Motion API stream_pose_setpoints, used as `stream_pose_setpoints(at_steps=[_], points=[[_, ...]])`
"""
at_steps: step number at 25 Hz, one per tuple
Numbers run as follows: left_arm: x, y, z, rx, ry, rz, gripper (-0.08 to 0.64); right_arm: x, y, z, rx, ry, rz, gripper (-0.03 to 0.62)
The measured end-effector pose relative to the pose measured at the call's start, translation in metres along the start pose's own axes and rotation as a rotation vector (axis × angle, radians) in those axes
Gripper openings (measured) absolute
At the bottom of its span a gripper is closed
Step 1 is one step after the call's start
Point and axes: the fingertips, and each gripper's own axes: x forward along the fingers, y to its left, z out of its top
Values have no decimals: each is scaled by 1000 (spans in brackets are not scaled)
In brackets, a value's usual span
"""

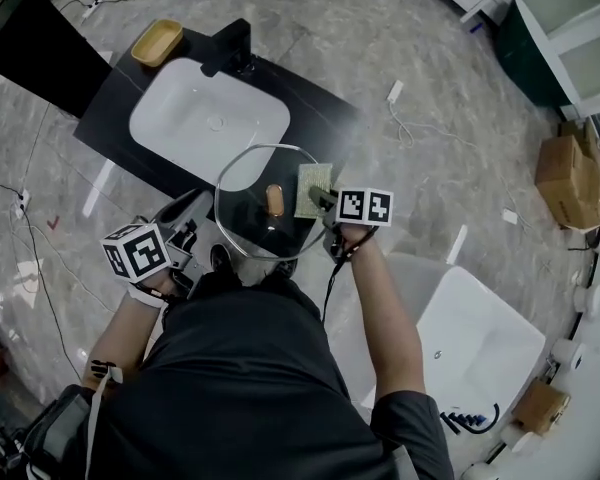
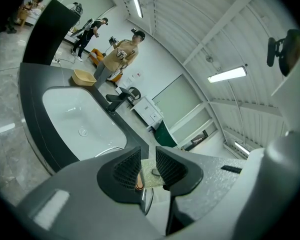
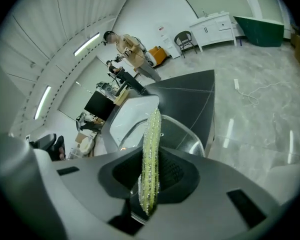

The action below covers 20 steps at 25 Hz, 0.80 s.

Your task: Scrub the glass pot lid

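Note:
The glass pot lid [image 1: 250,213], round with a metal rim and a wooden knob [image 1: 274,199], is held up over the near edge of the dark counter. My left gripper [image 1: 212,258] is shut on its lower-left rim. The left gripper view shows the lid [image 2: 146,200] edge-on between the jaws. My right gripper [image 1: 323,203] is shut on a green scrub pad [image 1: 313,189], which lies against the lid's right side. In the right gripper view the pad [image 3: 152,134] stands edge-on between the jaws, with the lid [image 3: 187,134] behind it.
A white sink [image 1: 210,118] is set into the black counter [image 1: 310,108], with a black faucet [image 1: 230,48] and a yellow dish [image 1: 157,41] behind it. A second white basin [image 1: 480,338] stands at lower right. People [image 2: 121,54] stand far off.

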Motion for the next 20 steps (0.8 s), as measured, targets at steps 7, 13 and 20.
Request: stream_pose_setpoints(at_steps=[7,13,20], points=[[-38,20,4,-28,-71,75,96,31,27,-27,-36,70,97,69],[-63,31,-2,-51,-105,134,96,29,9,-33,-97,99,44,71],[-51,24,-12,-38,-61,110,96,16,-20,-37,-67,68,-10,71]])
